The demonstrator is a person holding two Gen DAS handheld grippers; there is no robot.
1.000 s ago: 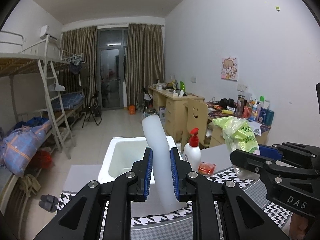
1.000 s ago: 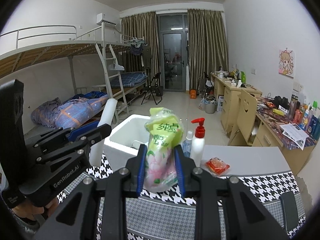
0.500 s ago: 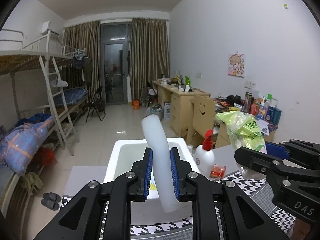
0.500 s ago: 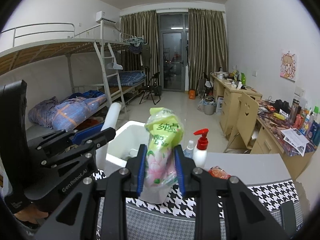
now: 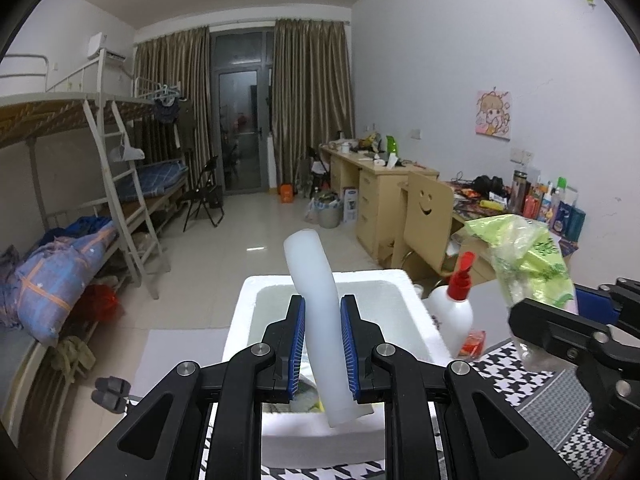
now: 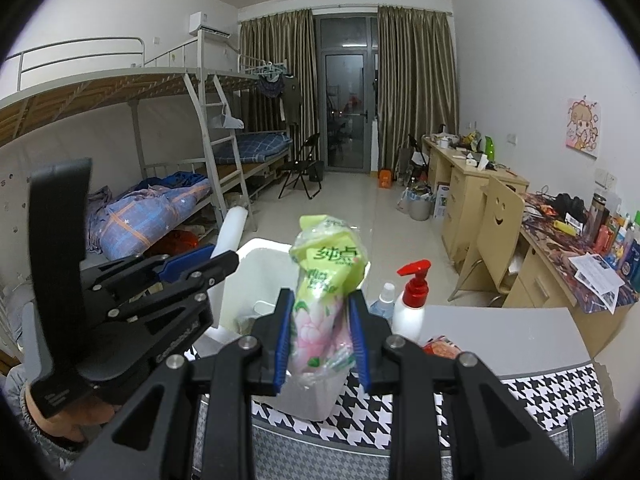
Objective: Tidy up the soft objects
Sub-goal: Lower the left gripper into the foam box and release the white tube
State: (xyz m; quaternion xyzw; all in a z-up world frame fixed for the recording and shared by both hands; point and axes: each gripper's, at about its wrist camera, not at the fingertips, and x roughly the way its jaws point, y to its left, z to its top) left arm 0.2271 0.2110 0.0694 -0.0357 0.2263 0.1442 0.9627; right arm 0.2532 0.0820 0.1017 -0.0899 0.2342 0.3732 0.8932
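A: Holding two things at once. My left gripper [image 5: 323, 344] is clenched on the white foam tube [image 5: 320, 320], and my right gripper [image 6: 320, 340] is clenched on the green tissue pack [image 6: 324, 300].

B: Where's the box relative to each?

A: White foam box [image 5: 420, 312] sits straight ahead of and below the left gripper. Tube's lower end hangs over the box's near rim, so left is the nearer arm. From the right wrist view the box [image 6: 264, 264] lies ahead and off to the left, partly behind the tissue pack.

B: Tube's long axis?

A: Near upright, top leaning away and a bit left, slightly bowed. Pinched around its middle, so both ends stick out past the pads. I'd guess it needs tipping flat along the box's length to fit inside.

B: Tissue pack?

A: Upright too, squeezed at the waist, top bulging above the fingers. It floats over the checkered mat [image 6: 520, 396], right of the box.

B: Anything in the way?

A: Pump bottle with red top [image 5: 456, 316] stands just beside the box's right wall, between the box and my right gripper. An orange packet [image 5: 472, 342] lies at its foot. If the right goes in next, it likely has to cross above the pump.

B: Box contents?

A: Something's in the bottom, too hidden to name.
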